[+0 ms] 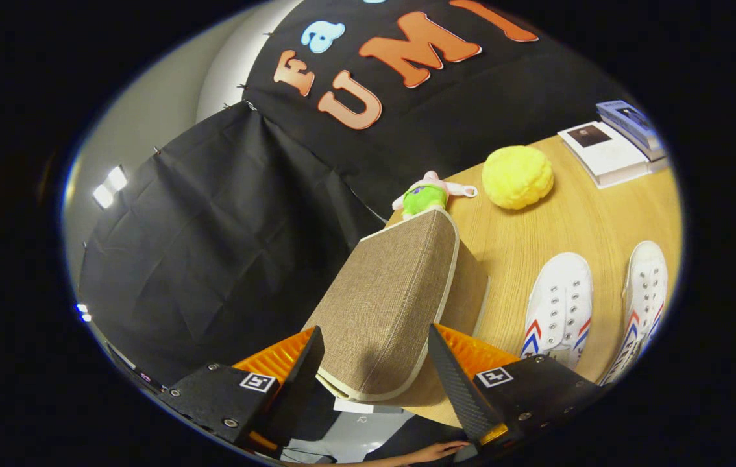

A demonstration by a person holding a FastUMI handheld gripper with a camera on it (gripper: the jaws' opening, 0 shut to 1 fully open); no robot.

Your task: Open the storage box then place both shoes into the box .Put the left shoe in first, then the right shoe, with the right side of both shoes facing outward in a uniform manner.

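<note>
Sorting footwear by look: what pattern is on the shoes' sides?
White shoes with red and blue chevron stripes, in the gripper view.

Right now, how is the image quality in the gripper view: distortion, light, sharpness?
Gripper view: strong fisheye bending curves the wooden table edge; ceiling lights glare white. The storage box lid, between the fingers of the gripper, looks sharp, its weave clear. The white shoes are evenly lit with soft shadows; the books are stretched.

coarse woven cloth storage box (387, 305); smooth wood-grain table (569, 220); fuzzy plush ball (517, 176)
</note>
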